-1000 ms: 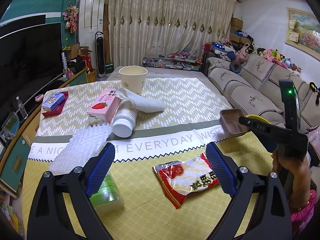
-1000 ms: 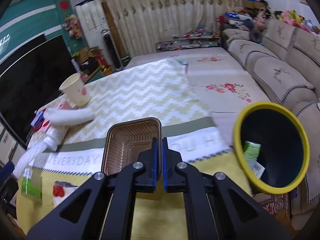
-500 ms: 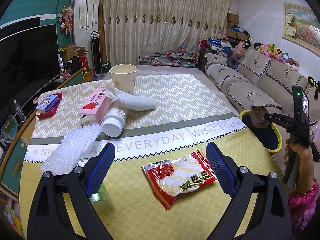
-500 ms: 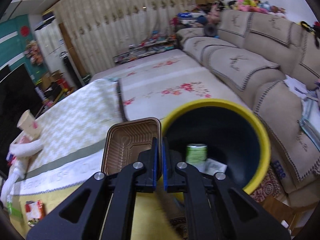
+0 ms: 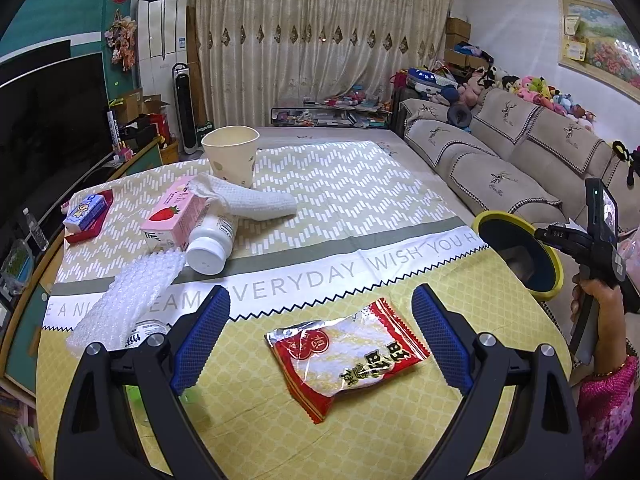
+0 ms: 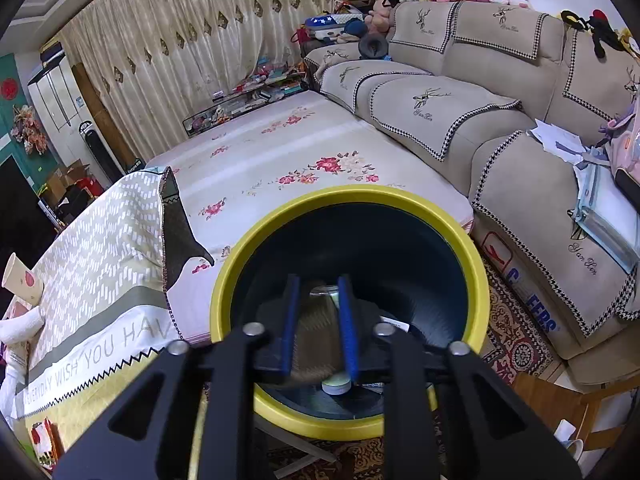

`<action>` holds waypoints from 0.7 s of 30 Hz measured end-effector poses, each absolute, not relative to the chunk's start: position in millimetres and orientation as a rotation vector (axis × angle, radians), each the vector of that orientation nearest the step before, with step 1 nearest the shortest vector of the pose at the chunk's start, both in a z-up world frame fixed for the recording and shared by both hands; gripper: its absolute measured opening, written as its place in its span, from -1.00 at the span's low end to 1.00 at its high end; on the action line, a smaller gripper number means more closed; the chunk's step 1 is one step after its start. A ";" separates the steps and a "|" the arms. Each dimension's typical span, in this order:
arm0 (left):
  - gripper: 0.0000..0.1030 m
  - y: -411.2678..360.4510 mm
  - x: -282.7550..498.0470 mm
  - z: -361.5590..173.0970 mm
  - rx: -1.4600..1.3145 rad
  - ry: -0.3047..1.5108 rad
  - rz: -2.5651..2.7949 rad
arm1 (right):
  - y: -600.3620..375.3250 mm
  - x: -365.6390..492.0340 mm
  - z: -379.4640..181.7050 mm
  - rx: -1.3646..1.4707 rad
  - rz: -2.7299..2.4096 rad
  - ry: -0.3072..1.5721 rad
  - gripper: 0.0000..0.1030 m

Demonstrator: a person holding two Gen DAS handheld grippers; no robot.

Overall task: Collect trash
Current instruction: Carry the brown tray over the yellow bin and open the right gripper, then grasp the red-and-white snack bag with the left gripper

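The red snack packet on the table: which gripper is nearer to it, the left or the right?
Left. The left gripper hovers open right over the red snack packet, which lies between its fingers. The right gripper is off the table's edge, over the yellow-rimmed bin.

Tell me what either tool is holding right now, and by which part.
Nothing. The right tool has just been opening over the bin; the blurred brown tray is dropping free. The left tool is open and empty.
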State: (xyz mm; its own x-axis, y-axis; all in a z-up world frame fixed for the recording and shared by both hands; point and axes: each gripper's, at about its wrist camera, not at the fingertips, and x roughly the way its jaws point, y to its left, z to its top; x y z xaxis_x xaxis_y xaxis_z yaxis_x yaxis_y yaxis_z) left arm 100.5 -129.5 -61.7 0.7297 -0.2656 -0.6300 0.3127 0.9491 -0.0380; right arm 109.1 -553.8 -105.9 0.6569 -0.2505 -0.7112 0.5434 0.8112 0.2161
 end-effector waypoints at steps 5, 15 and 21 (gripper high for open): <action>0.77 -130.9 101.6 -63.5 0.073 0.687 -0.321 | -554.0 108.2 -105.6 0.438 -0.455 0.723 -0.54; 0.79 -142.3 99.6 -81.6 0.062 0.750 -0.344 | -547.7 108.3 -103.6 0.444 -0.432 0.725 -0.46; 0.81 -147.0 99.3 -98.8 0.078 0.792 -0.353 | -545.6 107.3 -102.4 0.448 -0.416 0.719 -0.44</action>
